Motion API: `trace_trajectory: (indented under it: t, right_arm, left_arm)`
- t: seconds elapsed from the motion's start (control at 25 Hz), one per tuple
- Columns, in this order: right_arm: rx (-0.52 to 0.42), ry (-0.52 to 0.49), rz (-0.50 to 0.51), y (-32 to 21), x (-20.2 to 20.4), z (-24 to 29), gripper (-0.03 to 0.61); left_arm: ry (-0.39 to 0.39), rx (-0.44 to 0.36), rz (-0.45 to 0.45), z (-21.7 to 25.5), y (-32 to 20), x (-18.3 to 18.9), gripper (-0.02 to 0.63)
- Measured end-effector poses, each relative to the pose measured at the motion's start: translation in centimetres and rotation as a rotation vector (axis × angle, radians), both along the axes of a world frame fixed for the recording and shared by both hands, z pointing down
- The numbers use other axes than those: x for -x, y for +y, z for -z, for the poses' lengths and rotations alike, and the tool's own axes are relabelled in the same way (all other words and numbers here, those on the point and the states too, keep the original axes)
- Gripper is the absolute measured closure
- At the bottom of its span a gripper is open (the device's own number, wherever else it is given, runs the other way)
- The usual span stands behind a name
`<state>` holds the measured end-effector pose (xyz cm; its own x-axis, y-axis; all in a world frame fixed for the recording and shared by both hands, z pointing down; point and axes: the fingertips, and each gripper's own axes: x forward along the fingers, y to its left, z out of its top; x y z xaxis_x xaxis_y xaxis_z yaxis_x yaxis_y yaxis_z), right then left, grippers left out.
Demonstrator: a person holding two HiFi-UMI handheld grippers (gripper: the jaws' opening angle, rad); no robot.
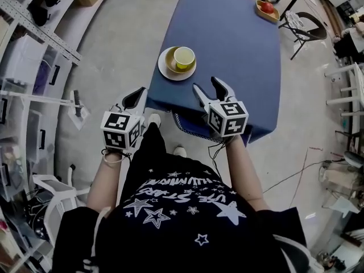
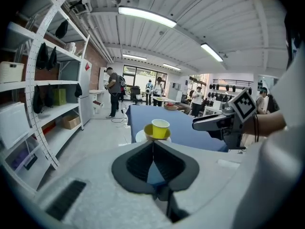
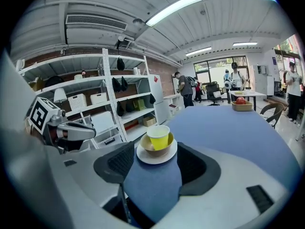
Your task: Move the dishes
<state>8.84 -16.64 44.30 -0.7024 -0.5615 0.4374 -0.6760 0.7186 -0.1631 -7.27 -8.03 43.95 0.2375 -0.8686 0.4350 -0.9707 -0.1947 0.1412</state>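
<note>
Metal shelving point(image 1: 34, 21) with bins runs down the left side, over a grey floor point(image 1: 114, 50).

The left gripper point(image 1: 138, 95) is held just beside the near-left corner of the blue table point(image 1: 239, 50), above the floor and not over the tabletop. The left gripper view shows its jaws pressed together, pads meeting in one line with nothing between them. It is empty.

The dishes sit next to the right, stacked on the table near its near-left corner. A white plate point(image 1: 169, 68) is at the bottom, a tan bowl point(image 1: 177, 65) sits on it, and a yellow cup point(image 1: 184, 57) stands upright in the bowl. The stack is ahead of both grippers and touches neither.

The right gripper point(image 1: 207, 87) is over the table's near edge and points toward the stack. Its jaws stand wide apart and hold nothing. In the right gripper view only bare tabletop lies between the pads, with the stack framed just beyond the tips.

At the far right corner of the table, well apart from the stack, a wooden tray point(image 1: 267, 11) holds a red fruit point(image 1: 267, 7). A black chair point(image 1: 307, 30) stands on the floor right of the table.
</note>
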Motion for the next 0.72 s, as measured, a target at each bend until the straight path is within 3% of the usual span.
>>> trace_trajectory:
  t: [0.36, 0.72]
  right_arm:
    - [0.015, 0.076, 0.013, -5.3, 4.8, -1.8, 0.284]
    - [0.038, 0.13, 0.043, -7.6, 8.0, -3.7, 0.24]
  left_arm:
    - [0.009, 0.039, -0.085, -1.0, -7.6, 3.3, 0.594]
    - [0.021, 0.059, -0.119, -1.7, -11.2, 5.0, 0.594]
